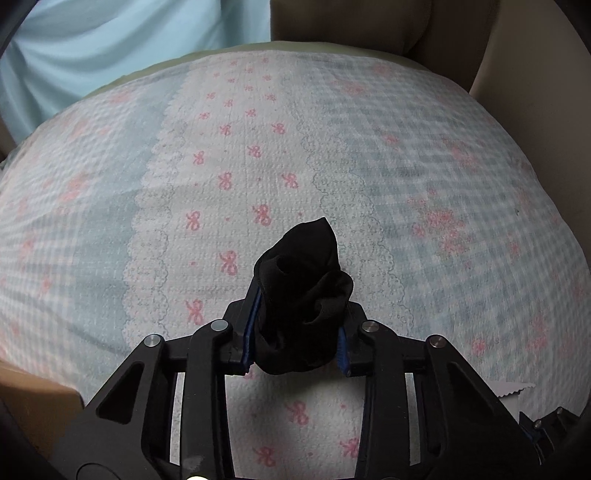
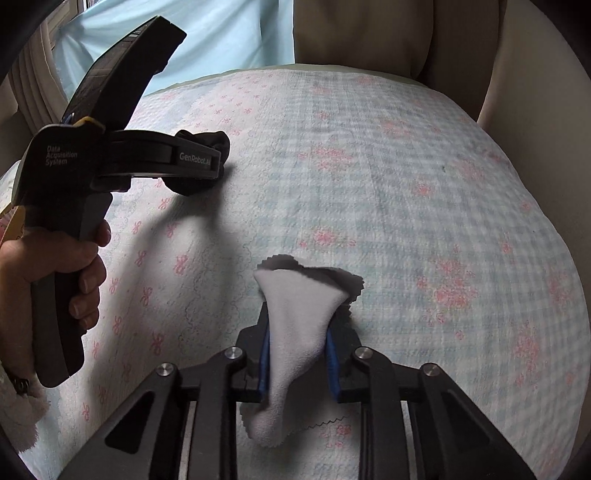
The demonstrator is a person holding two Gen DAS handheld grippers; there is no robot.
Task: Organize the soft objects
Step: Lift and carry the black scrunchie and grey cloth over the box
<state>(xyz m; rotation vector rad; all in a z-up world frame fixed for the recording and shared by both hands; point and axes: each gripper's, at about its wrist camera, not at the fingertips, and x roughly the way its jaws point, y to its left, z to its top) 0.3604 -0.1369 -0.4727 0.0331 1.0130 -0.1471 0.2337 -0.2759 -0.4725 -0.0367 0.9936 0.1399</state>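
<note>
My left gripper (image 1: 300, 295) is shut on a bunched black cloth (image 1: 303, 295) and holds it just above the bedspread (image 1: 258, 129). In the right wrist view the left gripper (image 2: 218, 155) sits at the left, held by a hand, with the black cloth (image 2: 207, 138) poking out of its tip. My right gripper (image 2: 300, 325) is shut on a light grey cloth with zigzag edges (image 2: 299, 325), which hangs between the blue pads and droops toward the bedspread (image 2: 406, 184).
The bedspread is pale blue gingham with a white strip of pink bows. A light blue curtain (image 1: 110, 44) hangs behind at the left. A tan upholstered headboard (image 2: 369, 33) stands at the back right. A brown box edge (image 1: 33, 395) shows at lower left.
</note>
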